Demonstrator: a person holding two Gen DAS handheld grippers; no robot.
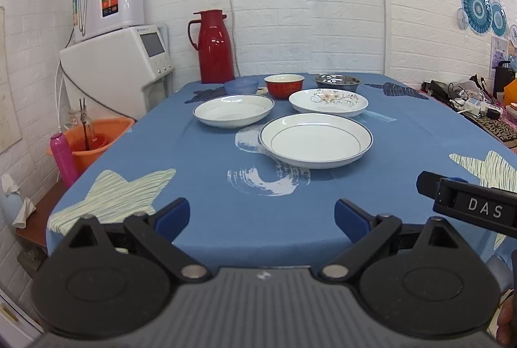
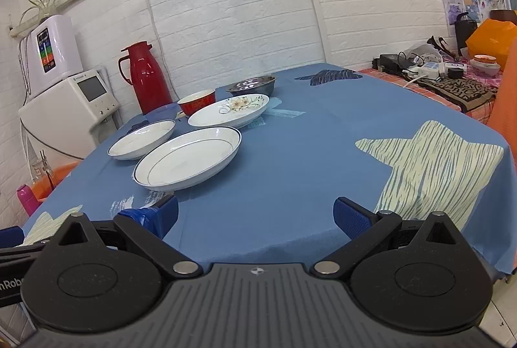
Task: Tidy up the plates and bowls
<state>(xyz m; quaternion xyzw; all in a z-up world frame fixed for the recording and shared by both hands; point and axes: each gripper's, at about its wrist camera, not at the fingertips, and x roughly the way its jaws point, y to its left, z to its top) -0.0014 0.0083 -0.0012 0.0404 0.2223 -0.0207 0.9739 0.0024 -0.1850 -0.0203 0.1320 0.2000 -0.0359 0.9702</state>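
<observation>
From your left gripper (image 1: pixel 261 215), the blue tablecloth (image 1: pixel 206 186) lies bare up to the nearest white plate (image 1: pixel 316 142) at 12 o'clock. Behind it, at 11, a second white plate (image 1: pixel 233 110), and at 1 the floral plate (image 1: pixel 328 102), sit close together with narrow gaps. The bowls behind them block the far edge. Your right gripper (image 2: pixel 255 213) has open cloth from 12 through 3 o'clock; the plates crowd 10 to 11.

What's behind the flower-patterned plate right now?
Directly behind the flowered plate sits a steel bowl, with the red bowl behind-left. The steel bowl's base is hidden by the plate's rim, so I cannot tell whether they touch.
</observation>
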